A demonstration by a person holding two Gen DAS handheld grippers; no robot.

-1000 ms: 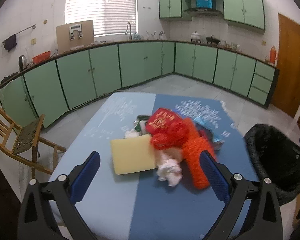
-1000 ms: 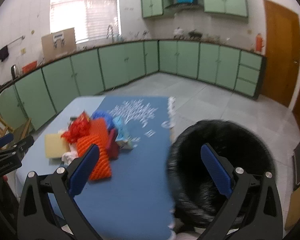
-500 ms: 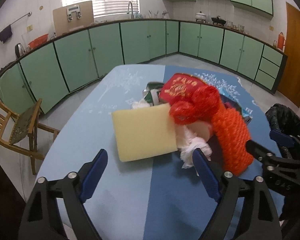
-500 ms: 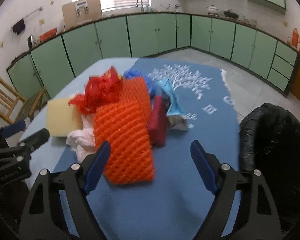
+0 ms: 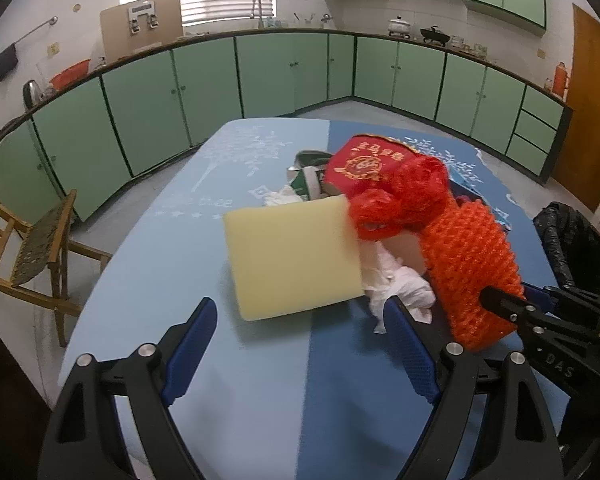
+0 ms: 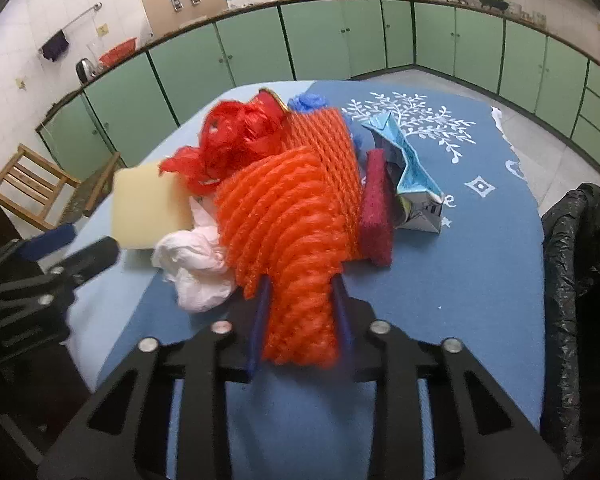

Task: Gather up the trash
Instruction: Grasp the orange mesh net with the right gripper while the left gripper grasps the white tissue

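Two grippers have come down close to the trash pile on the blue bench (image 5: 148, 360). The right gripper (image 6: 300, 320) was wide before; its jaws have just been closing and now squeeze the near end of the orange net (image 6: 292, 232). The left gripper (image 5: 300, 336) has its jaws apart, a bit less than before, just short of the yellow sponge (image 5: 292, 256). A black trash bag (image 6: 580, 280) waits beside the bench.
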